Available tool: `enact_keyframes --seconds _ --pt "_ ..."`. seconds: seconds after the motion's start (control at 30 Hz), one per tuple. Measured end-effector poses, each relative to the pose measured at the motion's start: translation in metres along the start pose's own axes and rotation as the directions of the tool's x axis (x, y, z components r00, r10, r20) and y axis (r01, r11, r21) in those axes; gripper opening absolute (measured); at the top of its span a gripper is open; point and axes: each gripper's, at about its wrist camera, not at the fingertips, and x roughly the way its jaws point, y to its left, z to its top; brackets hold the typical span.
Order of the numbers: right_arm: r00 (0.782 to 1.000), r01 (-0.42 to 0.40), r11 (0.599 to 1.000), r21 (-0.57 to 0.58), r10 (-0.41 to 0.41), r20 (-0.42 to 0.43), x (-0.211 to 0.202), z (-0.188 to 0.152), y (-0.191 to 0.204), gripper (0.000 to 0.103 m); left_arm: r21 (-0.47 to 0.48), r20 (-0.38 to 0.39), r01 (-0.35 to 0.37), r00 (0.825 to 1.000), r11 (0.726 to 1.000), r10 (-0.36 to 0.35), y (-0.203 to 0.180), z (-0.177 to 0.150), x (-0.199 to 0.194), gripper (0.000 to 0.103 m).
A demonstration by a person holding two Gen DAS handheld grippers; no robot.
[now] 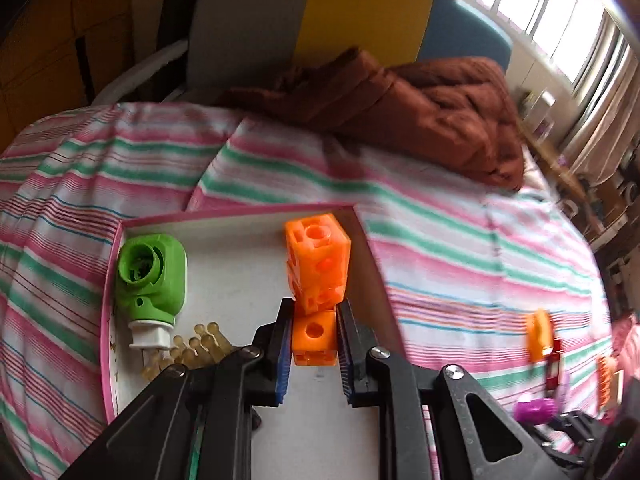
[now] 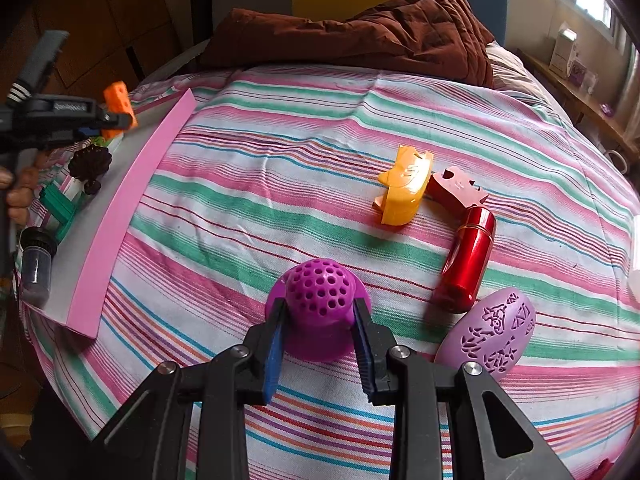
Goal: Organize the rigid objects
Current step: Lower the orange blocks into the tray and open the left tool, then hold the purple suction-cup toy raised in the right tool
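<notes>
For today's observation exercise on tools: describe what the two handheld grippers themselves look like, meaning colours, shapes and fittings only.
Both match. The left gripper and right gripper are black linkage frames with triangular cut-outs and round silver pivot bolts. Each finger is a flat black bar faced with a ribbed blue pad. No cables show. Seen from the right wrist camera, the left gripper's body carries a small white label, unreadable.

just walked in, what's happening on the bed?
Someone is sorting plastic parts into a pink-rimmed tray. The left gripper holds an orange block piece over the tray, beside a green part. The right gripper is closed around a purple perforated dome on the striped sheet; a red cylinder and yellow piece still lie loose.
</notes>
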Motion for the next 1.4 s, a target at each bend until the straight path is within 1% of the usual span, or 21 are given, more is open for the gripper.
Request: enact_keyframes --seconds 0.03,0.07,0.1,0.2,0.27,0.37,0.47,0.6,0.67,0.73,0.83,0.93,1.07,1.2,1.4 --pt "1.000 -0.001 1.000 0.002 0.001 0.000 0.000 0.000 0.000 0.032 -0.004 -0.006 -0.014 1.000 1.000 0.014 0.001 0.000 0.004 0.023" --pt "1.000 -0.001 1.000 0.003 0.001 0.000 0.000 0.000 0.000 0.032 0.006 0.005 -0.020 1.000 1.000 0.020 0.001 0.000 0.005 0.025" --pt "1.000 -0.002 1.000 0.005 0.002 0.000 0.000 0.000 0.000 0.032 0.019 0.010 -0.035 0.999 0.999 0.035 0.000 0.002 0.005 0.032" --pt "1.000 -0.001 1.000 0.009 0.001 0.000 0.000 0.001 0.000 0.032 -0.011 0.006 -0.009 1.000 1.000 0.009 0.004 0.002 0.001 0.035" --pt "1.000 0.002 1.000 0.006 -0.002 0.002 -0.001 0.000 0.001 0.032 -0.022 0.033 -0.026 0.999 0.999 0.027 0.006 0.001 -0.008 0.036" --pt "1.000 0.006 1.000 0.002 -0.006 0.002 -0.001 0.000 0.001 0.032 -0.034 0.062 -0.025 0.998 0.999 0.027 0.008 -0.003 -0.021 0.036" --pt "1.000 0.013 1.000 -0.005 -0.013 0.003 -0.001 0.000 0.002 0.032 -0.019 0.117 -0.047 0.992 0.999 0.049 0.004 -0.010 -0.041 0.036" --pt "1.000 0.021 1.000 -0.011 -0.020 0.004 -0.001 0.001 0.003 0.032 0.027 0.183 -0.096 0.979 0.995 0.090 -0.008 -0.031 -0.069 0.036" --pt "1.000 0.025 1.000 -0.014 -0.025 0.005 -0.001 0.001 0.003 0.032 0.058 0.214 -0.118 0.971 0.991 0.104 -0.015 -0.045 -0.082 0.036" --pt "1.000 0.029 0.999 -0.018 -0.029 0.005 -0.001 0.001 0.004 0.032 0.086 0.231 -0.130 0.967 0.988 0.107 -0.021 -0.058 -0.093 0.036" --pt "0.999 0.034 0.999 -0.021 -0.034 0.007 -0.001 0.002 0.005 0.032 0.099 0.239 -0.143 0.964 0.985 0.116 -0.028 -0.078 -0.104 0.036" --pt "0.999 0.041 0.999 -0.025 -0.041 0.008 -0.002 0.002 0.006 0.032 0.088 0.246 -0.152 0.961 0.984 0.127 -0.030 -0.096 -0.112 0.036" --pt "0.999 0.046 0.999 -0.027 -0.046 0.010 -0.002 0.002 0.006 0.032 0.073 0.236 -0.154 0.963 0.985 0.133 -0.028 -0.114 -0.117 0.036" --pt "0.999 0.052 0.998 -0.028 -0.052 0.012 -0.002 0.002 0.006 0.032 0.075 0.240 -0.174 0.959 0.982 0.151 -0.026 -0.127 -0.121 0.036" --pt "0.998 0.055 0.998 -0.029 -0.055 0.013 -0.003 0.002 0.006 0.032 0.064 0.230 -0.171 0.961 0.983 0.152 -0.021 -0.133 -0.124 0.036"
